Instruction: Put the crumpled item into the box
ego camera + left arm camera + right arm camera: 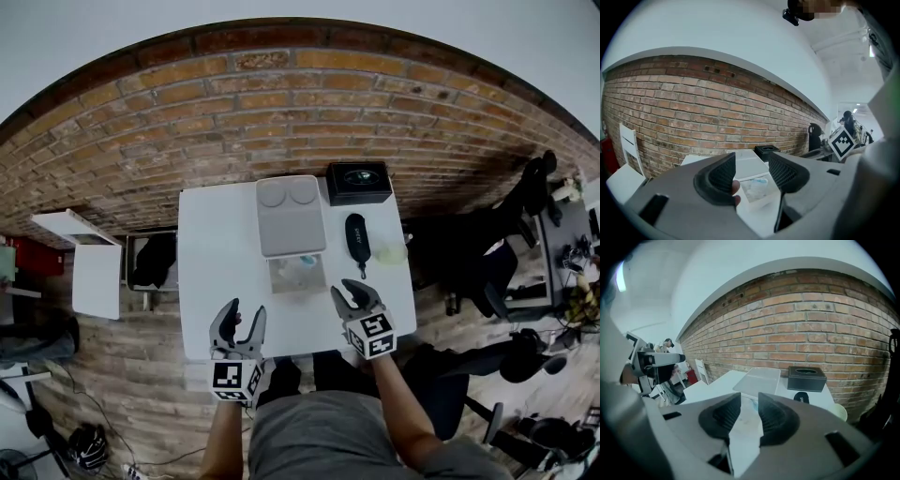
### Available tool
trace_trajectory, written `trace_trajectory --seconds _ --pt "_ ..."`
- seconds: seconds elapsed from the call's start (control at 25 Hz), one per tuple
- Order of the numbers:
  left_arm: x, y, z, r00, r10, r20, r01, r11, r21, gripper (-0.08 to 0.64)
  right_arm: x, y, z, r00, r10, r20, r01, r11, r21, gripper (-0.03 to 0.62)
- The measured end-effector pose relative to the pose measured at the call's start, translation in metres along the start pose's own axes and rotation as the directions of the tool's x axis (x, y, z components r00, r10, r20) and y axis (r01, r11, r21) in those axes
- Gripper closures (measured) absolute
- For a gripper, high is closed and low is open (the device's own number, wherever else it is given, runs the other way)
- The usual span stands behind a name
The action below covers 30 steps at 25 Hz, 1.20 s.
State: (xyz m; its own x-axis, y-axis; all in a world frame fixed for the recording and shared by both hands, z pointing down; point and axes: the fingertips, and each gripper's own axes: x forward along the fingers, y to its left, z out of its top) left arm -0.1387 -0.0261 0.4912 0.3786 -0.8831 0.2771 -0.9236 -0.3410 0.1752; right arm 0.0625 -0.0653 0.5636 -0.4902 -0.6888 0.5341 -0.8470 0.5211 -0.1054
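A clear box [319, 282] stands on the white table with its grey lid [291, 217] folded back behind it. Inside lies the crumpled pale item [298, 272], white with a bluish tint. In the left gripper view the same item [758, 187] shows in the box [764, 200] just beyond the jaws. My left gripper [244, 315] hovers near the table's front edge, left of the box, open and holding nothing. My right gripper [352, 291] hangs just right of the box, its jaws a narrow gap apart with nothing between them. Its fingers [776, 416] frame bare table.
A black tissue box [358, 182] stands at the table's back right, with a black oval case [357, 236] and a pale cup [392, 251] in front of it. A brick wall [187, 122] lies behind. A white side table [97, 279] stands to the left, office chairs [506, 281] to the right.
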Motion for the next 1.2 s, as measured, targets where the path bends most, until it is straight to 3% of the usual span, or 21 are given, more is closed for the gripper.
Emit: trace_trajectory --seconds 0.24,0.56,1.2 --pt "-0.006 -0.001 -0.003 1.0 -0.008 -0.014 0.009 1.0 0.027 0.341 -0.021 0.0 -0.003 0.998 -0.001 0.058 -0.002 0.999 0.05 0.43" --pt "-0.008 -0.005 -0.02 0.998 -0.025 -0.058 0.027 0.999 0.029 0.341 -0.023 -0.001 -0.014 0.998 -0.022 0.064 0.018 0.997 0.07 0.388" --pt "0.013 -0.001 -0.073 0.987 -0.006 -0.158 0.006 1.0 0.001 0.341 -0.005 -0.001 -0.06 0.999 0.004 -0.041 -0.003 0.999 0.033 0.371"
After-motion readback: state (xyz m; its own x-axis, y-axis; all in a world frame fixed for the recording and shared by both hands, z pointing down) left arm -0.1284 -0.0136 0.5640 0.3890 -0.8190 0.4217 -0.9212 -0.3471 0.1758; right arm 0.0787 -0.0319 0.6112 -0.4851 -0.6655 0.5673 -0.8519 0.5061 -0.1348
